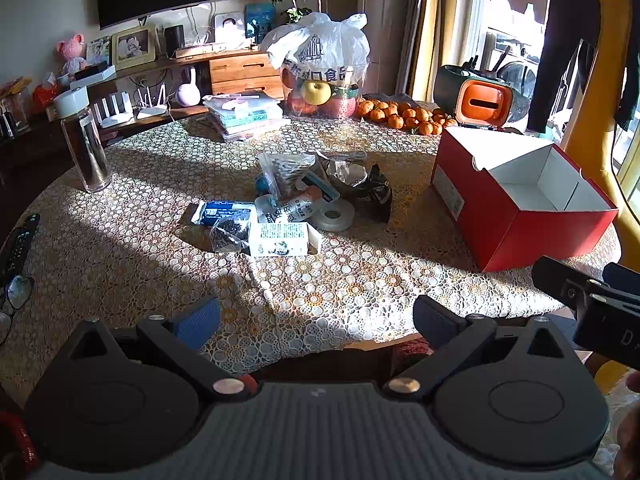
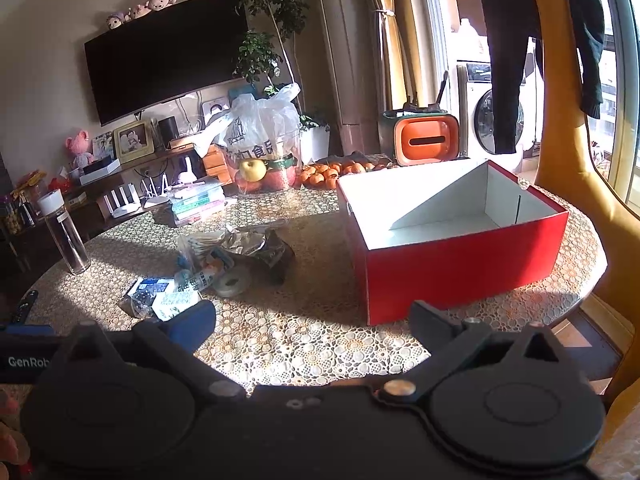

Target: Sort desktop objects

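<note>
my left claw [image 1: 316, 318] hung wide open and empty over the near edge of the table [image 1: 120, 248], and my right claw [image 2: 314, 316] was just as wide and empty. beyond them lay the pile of small things [image 1: 296, 200], a white carton [image 1: 282, 239] nearest, tape roll [image 1: 334, 214] beside it. the open red box [image 2: 456, 256] stood well apart to the right.
</note>
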Demonstrator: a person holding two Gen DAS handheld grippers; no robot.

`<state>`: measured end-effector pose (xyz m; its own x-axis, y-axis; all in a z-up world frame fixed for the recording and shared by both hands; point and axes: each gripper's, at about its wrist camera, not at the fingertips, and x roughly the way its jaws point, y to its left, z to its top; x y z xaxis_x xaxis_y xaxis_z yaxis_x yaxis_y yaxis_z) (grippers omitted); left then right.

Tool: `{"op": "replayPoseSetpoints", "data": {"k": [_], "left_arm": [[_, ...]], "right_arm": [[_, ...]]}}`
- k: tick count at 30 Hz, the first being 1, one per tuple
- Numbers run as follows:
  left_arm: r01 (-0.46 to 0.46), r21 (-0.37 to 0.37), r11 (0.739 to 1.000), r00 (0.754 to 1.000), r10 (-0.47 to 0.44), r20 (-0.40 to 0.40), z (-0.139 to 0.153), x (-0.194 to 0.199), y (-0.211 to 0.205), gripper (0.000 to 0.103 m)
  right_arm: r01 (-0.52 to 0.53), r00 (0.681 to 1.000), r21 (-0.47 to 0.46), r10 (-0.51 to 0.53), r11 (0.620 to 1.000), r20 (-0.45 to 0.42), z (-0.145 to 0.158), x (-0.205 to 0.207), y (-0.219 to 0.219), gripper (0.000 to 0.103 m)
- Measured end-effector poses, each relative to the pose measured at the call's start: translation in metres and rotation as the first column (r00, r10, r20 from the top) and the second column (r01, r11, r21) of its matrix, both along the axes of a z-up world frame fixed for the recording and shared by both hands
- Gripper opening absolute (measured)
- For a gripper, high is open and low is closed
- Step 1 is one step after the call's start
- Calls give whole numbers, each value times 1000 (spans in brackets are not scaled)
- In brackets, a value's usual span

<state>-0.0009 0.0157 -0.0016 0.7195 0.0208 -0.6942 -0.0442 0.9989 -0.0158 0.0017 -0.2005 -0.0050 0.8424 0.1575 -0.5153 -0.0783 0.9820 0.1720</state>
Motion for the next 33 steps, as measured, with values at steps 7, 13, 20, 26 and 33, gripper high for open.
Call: {"op": "replayPoseSetpoints", "data": {"k": [7,13,20,26,33], "left_arm": [[0,-3,1000,1000,0,11,0,2,5,103],[-2,-13,1000,1000,2,25,0,9,15,103],[-4,14,1000,999,3,40,-1,24,35,103],[-36,-3,999,998,36,50,-10,40,56,103],[-21,-3,1000,997,21,79,-17,52,63,103]], "right_arm": [[-17,1000,-19,17,1000,10,1,2,5,103],[-54,998,-29,54,998,10,1,11,9,103],[-126,991,-98,129,987,28,3,30,21,103],[-184,982,-114,188,976,24,0,51,30,103],[-214,976,-116,216,970,5,-10,78,39,102]]}}
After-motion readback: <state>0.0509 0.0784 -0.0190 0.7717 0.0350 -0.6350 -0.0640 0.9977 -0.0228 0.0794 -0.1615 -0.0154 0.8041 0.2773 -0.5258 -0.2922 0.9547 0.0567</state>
